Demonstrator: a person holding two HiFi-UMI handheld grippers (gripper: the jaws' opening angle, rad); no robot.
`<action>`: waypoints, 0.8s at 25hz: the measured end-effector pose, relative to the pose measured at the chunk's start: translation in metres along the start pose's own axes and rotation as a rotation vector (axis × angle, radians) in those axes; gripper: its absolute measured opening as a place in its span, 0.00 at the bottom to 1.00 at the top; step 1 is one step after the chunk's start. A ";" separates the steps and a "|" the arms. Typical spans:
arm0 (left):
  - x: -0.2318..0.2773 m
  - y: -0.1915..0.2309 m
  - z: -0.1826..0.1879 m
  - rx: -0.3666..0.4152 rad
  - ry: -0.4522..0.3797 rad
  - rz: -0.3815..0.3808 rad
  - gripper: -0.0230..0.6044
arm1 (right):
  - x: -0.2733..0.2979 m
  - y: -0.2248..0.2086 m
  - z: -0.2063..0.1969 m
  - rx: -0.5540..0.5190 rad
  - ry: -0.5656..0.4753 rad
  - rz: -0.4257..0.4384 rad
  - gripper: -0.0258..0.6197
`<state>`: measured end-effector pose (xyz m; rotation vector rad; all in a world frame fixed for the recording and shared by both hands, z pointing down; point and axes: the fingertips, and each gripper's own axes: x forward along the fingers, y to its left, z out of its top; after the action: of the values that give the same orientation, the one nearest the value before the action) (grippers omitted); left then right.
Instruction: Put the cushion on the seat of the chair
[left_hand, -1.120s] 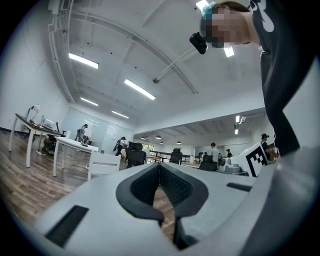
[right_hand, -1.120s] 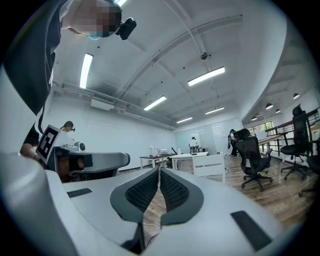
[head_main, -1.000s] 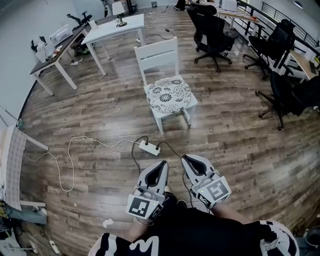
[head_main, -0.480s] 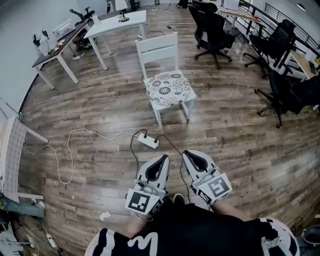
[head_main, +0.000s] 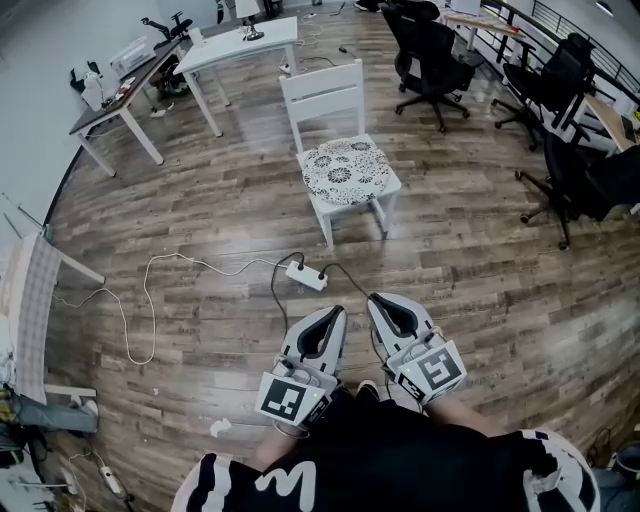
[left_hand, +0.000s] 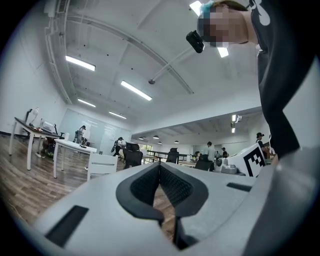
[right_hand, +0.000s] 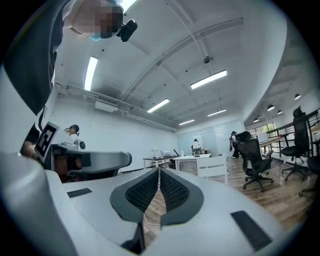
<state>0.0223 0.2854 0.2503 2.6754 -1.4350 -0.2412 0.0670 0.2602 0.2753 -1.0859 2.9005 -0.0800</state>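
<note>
Head view: the cushion (head_main: 345, 166) lies on the seat of the one white chair (head_main: 322, 92), at 12 o'clock from both grippers. A power strip (head_main: 307, 275) and its cable lie on the wood floor (head_main: 200, 210) between. There are two tables at 11 o'clock and at least three office chairs at 1–2 o'clock.

Left gripper view: left gripper (left_hand: 160, 165) has its jaws together, empty.

Right gripper view: right gripper (right_hand: 159, 170) has its jaws together, empty.

You are in an open-plan office: black swivel chairs (head_main: 432, 62), white tabletops (head_main: 270, 35), ceiling strip lights (left_hand: 136, 90), plank floor (head_main: 200, 200).
</note>
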 end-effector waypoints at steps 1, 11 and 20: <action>-0.001 0.001 -0.001 -0.001 0.002 0.001 0.05 | 0.000 0.001 0.000 -0.006 0.004 -0.003 0.08; -0.004 0.008 -0.007 0.004 0.014 -0.016 0.05 | 0.005 0.007 0.002 0.013 0.003 -0.006 0.08; -0.004 0.016 -0.008 -0.002 0.033 -0.007 0.05 | 0.007 0.007 0.002 -0.014 0.006 -0.010 0.08</action>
<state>0.0085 0.2802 0.2610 2.6698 -1.4161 -0.1979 0.0568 0.2605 0.2731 -1.1048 2.9057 -0.0634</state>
